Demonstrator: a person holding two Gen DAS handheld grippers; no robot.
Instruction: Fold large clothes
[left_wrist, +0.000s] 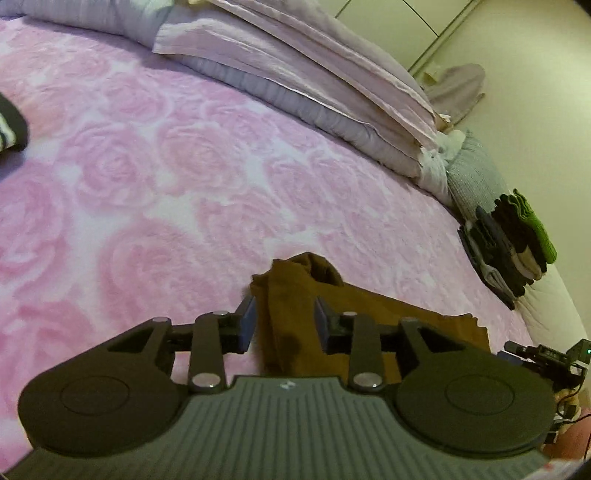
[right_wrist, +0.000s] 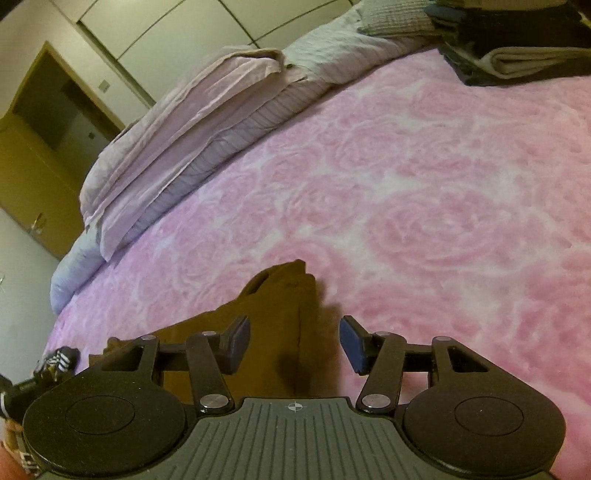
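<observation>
A brown garment (left_wrist: 291, 325) lies partly folded on the pink rose-patterned bedspread (left_wrist: 166, 184), its bunched corner pointing away from me. My left gripper (left_wrist: 284, 317) is open, and its blue pads straddle a thick fold of the garment near that corner. In the right wrist view the same brown garment (right_wrist: 273, 332) lies between the fingers, close to the left pad. My right gripper (right_wrist: 295, 339) is open wide and sits low over the cloth's right edge. The right gripper (left_wrist: 546, 358) also shows at the right edge of the left wrist view.
Lilac pillows and folded bedding (left_wrist: 295, 74) line the far side of the bed. A stack of folded clothes (left_wrist: 509, 243) sits at the bed's far right corner. A black-and-white striped item (left_wrist: 11, 125) lies at the left. A wooden door (right_wrist: 37, 166) stands beyond the bed.
</observation>
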